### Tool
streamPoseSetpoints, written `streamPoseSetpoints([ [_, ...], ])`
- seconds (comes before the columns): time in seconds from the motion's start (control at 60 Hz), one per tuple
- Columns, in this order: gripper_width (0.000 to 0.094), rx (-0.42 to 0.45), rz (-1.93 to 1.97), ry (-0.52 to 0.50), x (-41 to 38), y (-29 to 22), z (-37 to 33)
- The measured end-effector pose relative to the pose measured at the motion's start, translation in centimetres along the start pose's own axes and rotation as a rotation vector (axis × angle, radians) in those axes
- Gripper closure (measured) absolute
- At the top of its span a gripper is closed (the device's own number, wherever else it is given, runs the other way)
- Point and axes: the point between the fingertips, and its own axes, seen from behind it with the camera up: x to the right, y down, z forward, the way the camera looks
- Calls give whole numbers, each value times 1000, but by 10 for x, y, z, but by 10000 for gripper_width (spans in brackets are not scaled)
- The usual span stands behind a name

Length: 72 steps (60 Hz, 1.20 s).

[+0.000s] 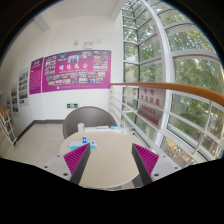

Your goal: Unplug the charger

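Note:
A small white and blue object point(85, 141), likely the charger with its socket, lies on the round beige table point(110, 165), just ahead of my left finger's tip and slightly outside it. Its details are too small to tell. My gripper point(111, 150) hangs over the tabletop, open, its magenta pads point(76, 158) wide apart. Only bare tabletop shows between the fingers.
A grey chair point(88, 120) stands beyond the table's far edge. Behind it a white wall carries pink posters point(70, 72). Tall windows point(170, 70) with a wooden railing point(170, 92) run along the right side.

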Motion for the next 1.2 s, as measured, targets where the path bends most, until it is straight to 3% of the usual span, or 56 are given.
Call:
streamPoseSetpoints([
  [0.3,70,-166,5,33,6,52,15],
  [0.467,84,-259,-25,-2,-25,80,49],
  [0.767,80,-322,-59,-103,-142,88,187],
  [0.933,84,-338,-63,-106,-181,97,279],
  [1.2,279,-352,-33,-94,-190,109,367],
])
